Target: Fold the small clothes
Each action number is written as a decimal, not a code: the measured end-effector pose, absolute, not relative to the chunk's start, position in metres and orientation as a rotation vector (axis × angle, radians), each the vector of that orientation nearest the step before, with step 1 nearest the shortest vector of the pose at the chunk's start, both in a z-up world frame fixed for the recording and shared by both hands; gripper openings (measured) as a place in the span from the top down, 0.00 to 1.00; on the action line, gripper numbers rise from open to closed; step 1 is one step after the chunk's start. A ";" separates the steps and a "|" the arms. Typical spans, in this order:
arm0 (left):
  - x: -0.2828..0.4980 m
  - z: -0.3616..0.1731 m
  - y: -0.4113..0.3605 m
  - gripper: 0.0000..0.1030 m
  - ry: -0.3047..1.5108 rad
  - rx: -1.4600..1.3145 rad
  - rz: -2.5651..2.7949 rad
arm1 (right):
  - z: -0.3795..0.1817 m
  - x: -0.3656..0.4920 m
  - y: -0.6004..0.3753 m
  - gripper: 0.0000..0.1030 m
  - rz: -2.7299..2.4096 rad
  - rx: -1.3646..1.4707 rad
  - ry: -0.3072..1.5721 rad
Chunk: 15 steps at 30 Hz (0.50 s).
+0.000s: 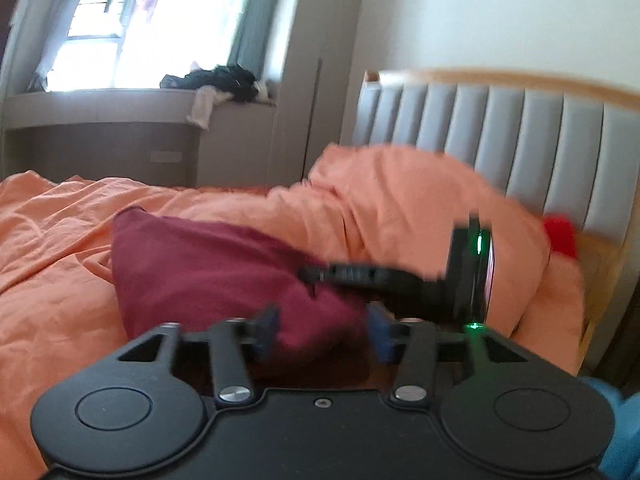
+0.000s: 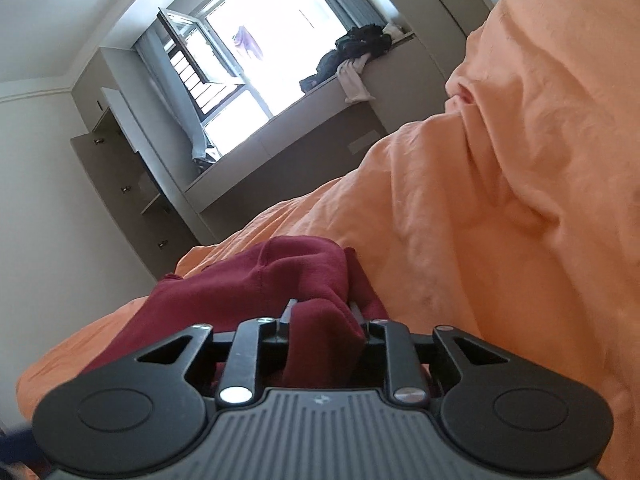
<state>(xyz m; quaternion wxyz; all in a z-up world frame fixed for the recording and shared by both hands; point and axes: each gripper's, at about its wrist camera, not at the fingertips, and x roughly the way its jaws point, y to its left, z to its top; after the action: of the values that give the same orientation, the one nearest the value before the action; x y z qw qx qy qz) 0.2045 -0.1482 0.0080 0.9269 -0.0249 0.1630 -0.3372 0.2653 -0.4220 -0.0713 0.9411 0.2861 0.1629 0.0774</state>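
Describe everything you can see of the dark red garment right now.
The dark red garment is a soft, knit-looking maroon cloth, rumpled and bunched on the orange bedsheet. The right gripper is closed on a gathered fold, lifting it slightly. In the left wrist view it spreads as a broad wrinkled patch, with the left gripper open around its near edge. No sleeves or labels are discernible.

Open orange bedsheet (image 1: pixel 52 240) lies left of the maroon garment (image 1: pixel 208 264); bunched orange duvet (image 2: pixel 520 200) blocks the right.
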 end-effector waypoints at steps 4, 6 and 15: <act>0.205 0.015 -0.127 0.35 0.253 -0.123 -0.570 | -0.069 0.258 -0.421 0.56 0.109 0.543 0.325; 0.212 0.015 -0.117 0.29 0.270 -0.164 -0.493 | -0.067 0.251 -0.422 0.41 0.089 0.523 0.317; 0.236 0.008 -0.089 0.11 0.393 -0.301 -0.383 | -0.075 0.195 -0.419 0.00 0.024 0.581 0.239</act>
<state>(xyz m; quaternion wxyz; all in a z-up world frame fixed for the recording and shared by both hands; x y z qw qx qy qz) 0.2356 -0.0887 0.0082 0.9514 -0.1481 0.1933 -0.1885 0.1951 -0.4190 -0.0746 0.9510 0.2857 0.1174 0.0120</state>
